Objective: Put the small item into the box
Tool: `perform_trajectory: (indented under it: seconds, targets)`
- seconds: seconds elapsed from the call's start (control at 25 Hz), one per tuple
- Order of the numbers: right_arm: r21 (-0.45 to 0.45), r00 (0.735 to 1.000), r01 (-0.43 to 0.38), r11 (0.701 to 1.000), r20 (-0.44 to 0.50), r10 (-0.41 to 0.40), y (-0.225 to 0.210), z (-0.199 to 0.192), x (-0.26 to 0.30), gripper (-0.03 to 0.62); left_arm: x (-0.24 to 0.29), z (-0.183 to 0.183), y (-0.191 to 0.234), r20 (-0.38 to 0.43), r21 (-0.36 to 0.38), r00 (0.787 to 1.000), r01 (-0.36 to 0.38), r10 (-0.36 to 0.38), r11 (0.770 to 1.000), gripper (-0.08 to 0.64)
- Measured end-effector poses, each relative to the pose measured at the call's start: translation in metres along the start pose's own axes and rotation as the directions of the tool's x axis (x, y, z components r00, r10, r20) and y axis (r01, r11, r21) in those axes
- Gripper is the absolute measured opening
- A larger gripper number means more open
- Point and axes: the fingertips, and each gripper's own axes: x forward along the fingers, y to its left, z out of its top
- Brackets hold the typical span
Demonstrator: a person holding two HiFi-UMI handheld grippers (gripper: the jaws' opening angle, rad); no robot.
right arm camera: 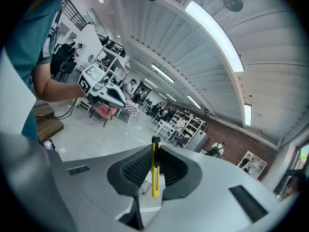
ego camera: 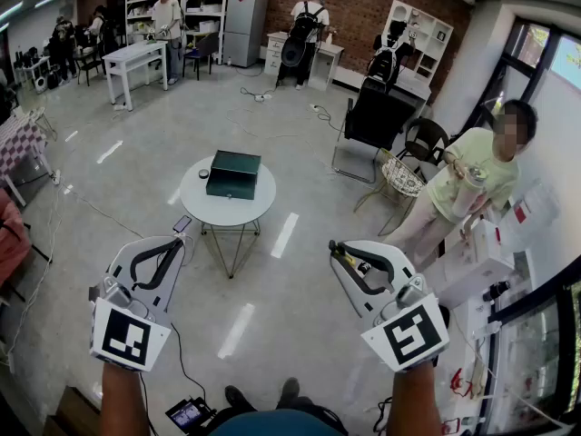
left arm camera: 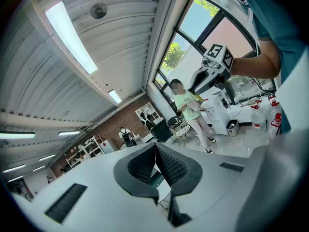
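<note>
A dark green box [ego camera: 232,173] lies closed on a small round white table [ego camera: 211,212] out ahead on the floor. My right gripper [ego camera: 339,249] is held up at the lower right, well short of the table, shut on a slim yellow utility knife [right arm camera: 154,167] that stands upright between the pads. In the head view only a yellow bit of the knife [ego camera: 338,255] shows at the jaws. At the lower left my left gripper [ego camera: 172,244] is shut with nothing in it, its ribbed pads [left arm camera: 170,163] meeting at their tips. Both grippers are far from the box.
A small dark flat thing [ego camera: 182,224] sits at the table's near left edge. A person in a pale green shirt [ego camera: 470,182] stands at the right by a white cabinet [ego camera: 472,263]. A black chair [ego camera: 374,116] and wire stool [ego camera: 399,178] stand beyond. Cables cross the floor.
</note>
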Motion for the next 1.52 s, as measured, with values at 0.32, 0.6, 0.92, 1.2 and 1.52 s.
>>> perform_trajectory:
  seconds: [0.32, 0.6, 0.92, 1.2, 1.52]
  targets:
    - [0.005, 1.0, -0.014, 1.0, -0.001, 0.014, 0.002, 0.0, 0.008, 0.071, 0.004, -0.004, 0.005, -0.003, -0.004, 1.0, -0.005, 0.005, 1.0, 0.02]
    - [0.026, 1.0, -0.021, 0.999, 0.004, 0.021, 0.004, -0.004, 0.022, 0.071, 0.012, -0.016, 0.004, -0.011, -0.013, 1.0, 0.011, -0.012, 1.0, 0.02]
    - [0.051, 1.0, -0.011, 0.999, 0.01, 0.01, 0.012, 0.018, 0.037, 0.071, -0.001, -0.028, 0.02, 0.009, -0.02, 1.0, 0.021, -0.021, 1.0, 0.02]
    - [0.035, 1.0, -0.029, 0.999, 0.005, 0.029, 0.019, 0.019, 0.059, 0.071, 0.004, -0.046, 0.02, 0.012, -0.04, 1.0, 0.025, -0.025, 0.999, 0.02]
    - [0.032, 0.996, -0.088, 0.996, 0.035, 0.087, -0.002, 0.009, 0.137, 0.071, 0.04, -0.089, 0.052, -0.056, -0.046, 0.998, 0.011, -0.013, 0.999, 0.02]
